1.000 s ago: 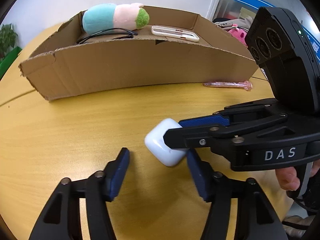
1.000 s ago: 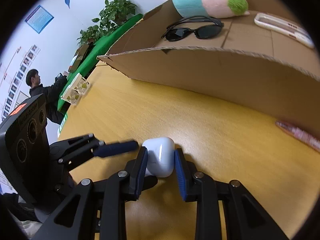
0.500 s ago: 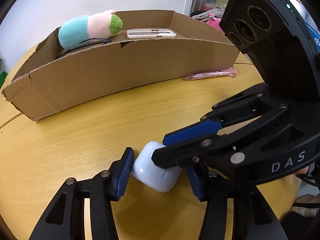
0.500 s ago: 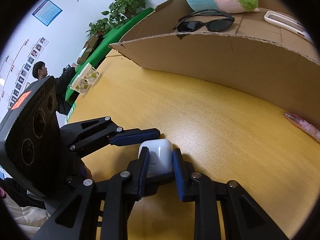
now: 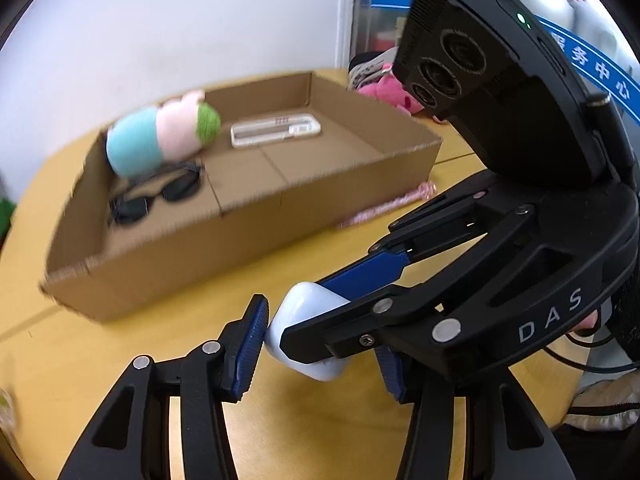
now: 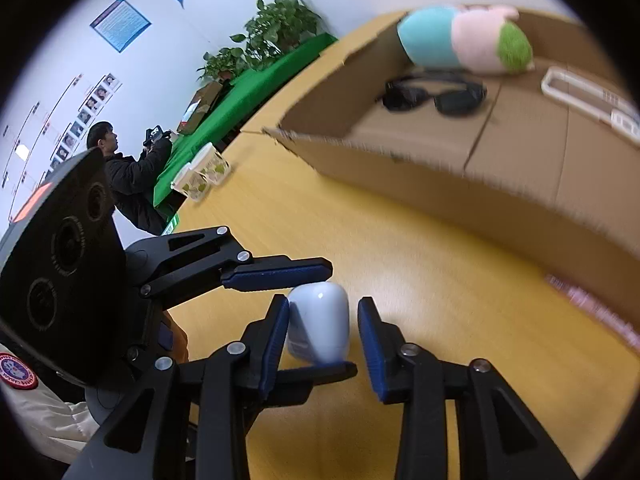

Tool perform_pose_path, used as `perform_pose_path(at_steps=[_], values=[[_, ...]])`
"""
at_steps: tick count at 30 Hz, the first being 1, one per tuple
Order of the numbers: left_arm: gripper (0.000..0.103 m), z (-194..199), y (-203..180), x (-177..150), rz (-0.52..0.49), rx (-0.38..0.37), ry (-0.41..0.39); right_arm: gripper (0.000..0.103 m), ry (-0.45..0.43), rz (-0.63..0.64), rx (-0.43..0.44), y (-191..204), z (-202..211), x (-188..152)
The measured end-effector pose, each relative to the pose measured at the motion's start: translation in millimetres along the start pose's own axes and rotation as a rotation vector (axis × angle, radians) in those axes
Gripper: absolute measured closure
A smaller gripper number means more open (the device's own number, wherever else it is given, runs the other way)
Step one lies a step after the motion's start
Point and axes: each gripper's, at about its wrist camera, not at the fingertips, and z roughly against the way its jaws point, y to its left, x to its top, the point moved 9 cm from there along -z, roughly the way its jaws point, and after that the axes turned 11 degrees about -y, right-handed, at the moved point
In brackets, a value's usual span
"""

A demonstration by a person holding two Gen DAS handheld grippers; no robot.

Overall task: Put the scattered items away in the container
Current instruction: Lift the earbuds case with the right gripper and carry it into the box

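Note:
A white earbud case (image 5: 304,304) hangs above the yellow table (image 5: 120,340), and my left gripper (image 5: 320,344) is shut on it. In the right wrist view its two fingers press the case (image 6: 318,324) from above and below. My right gripper (image 6: 323,312) straddles the same case with its jaws opening. A gap shows at its right pad. The cardboard box (image 5: 200,264) behind holds a plush toy (image 5: 160,140), sunglasses (image 5: 156,196) and a white phone case (image 5: 276,130). A pink pen (image 5: 384,208) lies on the table against the box's front wall.
A pink plush (image 5: 388,88) sits beyond the box's far right corner. In the right wrist view, clear containers (image 6: 200,176) stand near the table's far edge. Beyond them are a green table, potted plants (image 6: 276,36) and a person (image 6: 120,168).
Both grippers have risen, lifting the earbud case off the table. The left jaws closed onto it and the right jaws have widened. The box's inside now shows from above.

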Motion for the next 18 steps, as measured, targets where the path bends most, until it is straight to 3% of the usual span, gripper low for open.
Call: perform_pose_path(at_steps=[8, 18], values=[[0.049, 2, 1, 42, -0.075, 0.001, -0.057, 0.076, -0.051, 0.076, -0.055, 0, 27, 34], [0.05, -29, 14, 116, -0.183, -0.005, -0.087, 0.077, -0.075, 0.166, -0.128, -25, 51, 106]])
